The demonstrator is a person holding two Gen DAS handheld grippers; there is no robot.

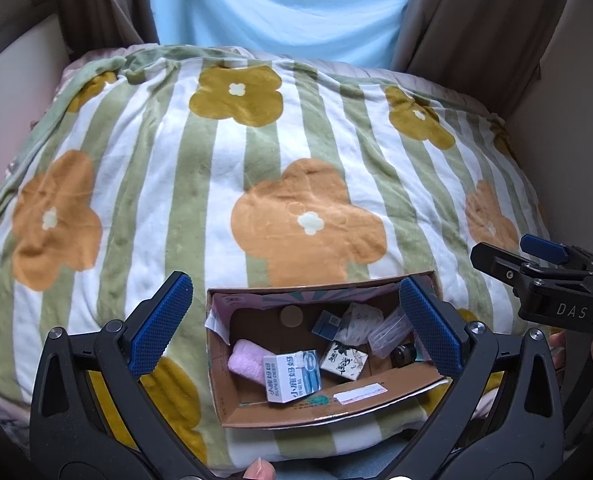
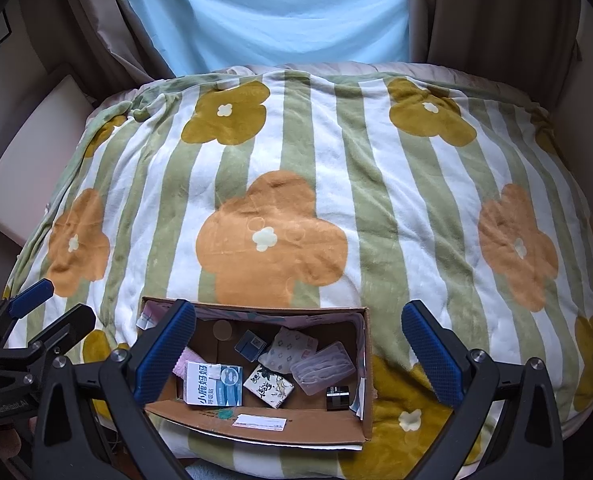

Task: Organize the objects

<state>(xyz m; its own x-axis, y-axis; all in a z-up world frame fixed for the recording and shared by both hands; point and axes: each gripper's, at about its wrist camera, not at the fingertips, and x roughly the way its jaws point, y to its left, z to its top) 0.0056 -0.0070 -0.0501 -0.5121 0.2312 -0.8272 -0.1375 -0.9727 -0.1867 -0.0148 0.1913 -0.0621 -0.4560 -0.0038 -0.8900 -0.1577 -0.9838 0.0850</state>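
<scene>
open cardboard box (image 2: 280, 430), small items inside

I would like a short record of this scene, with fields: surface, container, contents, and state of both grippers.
surface: striped fleece blanket with orange and mustard flowers
container: open brown cardboard box, resting on the blanket's near edge
contents: white and blue carton with printed text, pink rolled cloth, black-and-white patterned small box, clear plastic case, dark blue small box, white patterned packet, small black item
left gripper: open, holding nothing, above the box
right gripper: open, holding nothing, above the box
</scene>
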